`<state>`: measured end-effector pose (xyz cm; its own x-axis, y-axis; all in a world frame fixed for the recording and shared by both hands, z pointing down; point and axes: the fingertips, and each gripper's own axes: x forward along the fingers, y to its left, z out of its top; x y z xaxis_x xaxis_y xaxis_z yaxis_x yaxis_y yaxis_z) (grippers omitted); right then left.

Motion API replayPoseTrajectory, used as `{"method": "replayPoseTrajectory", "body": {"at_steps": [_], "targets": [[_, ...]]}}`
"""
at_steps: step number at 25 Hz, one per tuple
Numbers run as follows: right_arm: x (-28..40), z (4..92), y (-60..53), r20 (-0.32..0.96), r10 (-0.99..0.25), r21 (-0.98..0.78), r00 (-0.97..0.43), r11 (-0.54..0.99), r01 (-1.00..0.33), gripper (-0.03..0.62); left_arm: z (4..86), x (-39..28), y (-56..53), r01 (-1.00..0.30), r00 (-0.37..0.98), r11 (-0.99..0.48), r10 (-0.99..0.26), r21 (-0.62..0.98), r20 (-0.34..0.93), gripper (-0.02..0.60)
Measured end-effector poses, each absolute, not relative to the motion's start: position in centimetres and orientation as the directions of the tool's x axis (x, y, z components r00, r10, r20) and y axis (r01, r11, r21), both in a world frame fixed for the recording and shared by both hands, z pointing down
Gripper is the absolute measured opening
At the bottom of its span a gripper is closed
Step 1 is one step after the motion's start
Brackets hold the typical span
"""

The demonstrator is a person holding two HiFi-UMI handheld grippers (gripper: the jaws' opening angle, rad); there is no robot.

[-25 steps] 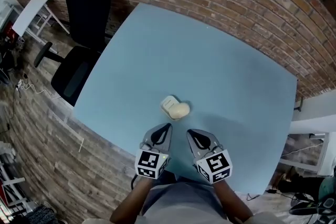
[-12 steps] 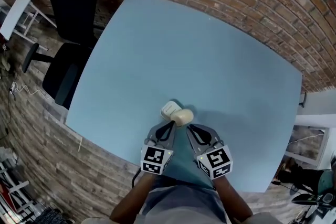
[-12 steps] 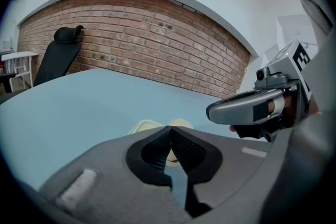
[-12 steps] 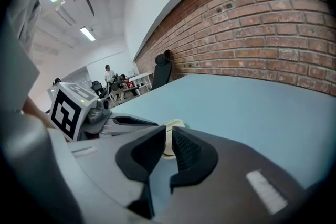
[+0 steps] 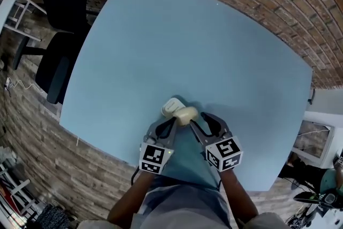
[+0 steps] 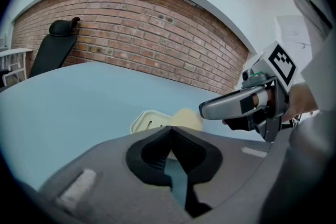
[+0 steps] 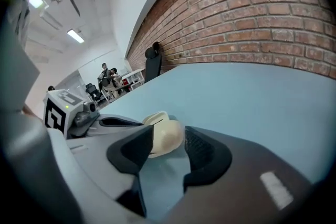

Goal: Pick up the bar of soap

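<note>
Closing in on the near edge of the table [image 5: 187, 35], we have brought both grippers down and forward to the bar of soap [image 5: 187, 114] within the last second. The right gripper [image 5: 199, 118] was shut a moment ago; its jaws have just been opening and now stand spread. The soap lies just ahead of their tips, nearer the left jaw, and no pad presses it. The left gripper [image 5: 171, 124] is pressed together and empty, just left of the soap. We judge the approach nearly done, with the squeeze still to come. Whether the soap rests on the white dish [image 5: 171, 106] or leans against it we cannot tell. From above, the gripper tips cover its near end.
</note>
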<state>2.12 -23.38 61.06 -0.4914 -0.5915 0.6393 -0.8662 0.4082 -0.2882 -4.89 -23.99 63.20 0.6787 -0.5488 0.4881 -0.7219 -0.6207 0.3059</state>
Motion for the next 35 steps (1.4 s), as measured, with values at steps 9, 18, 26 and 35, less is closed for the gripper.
{"method": "replayPoseTrajectory", "body": {"at_steps": [9,18,26,35], "targets": [[0.7,63.8,-24.5,0.618,-0.492,-0.456,-0.613,0.411,-0.789,0.244,63.2,-4.7,-24.0,-0.724,0.676,-0.621,-0.555,0.299,0.485,0.005],[-0.3,62.7,-23.8,0.619,-0.473,-0.406,-0.628,0.492,-0.770,0.201,63.4,-5.1,-24.1,-0.758,0.638,-0.595,-0.593,0.266,0.492,0.005],[-1.2,61.6,-23.3,0.564,-0.466,-0.507,-0.682,0.457,-0.731,0.159,63.5,-5.4,-24.1,-0.780,0.611,-0.576,-0.618,0.244,0.494,0.003],[-3.0,62.1,-23.9,0.547,-0.523,-0.508,-0.653,0.413,-0.756,0.114,63.4,-5.3,-24.0,-0.778,0.613,-0.581,-0.617,0.238,0.494,0.003]]}}
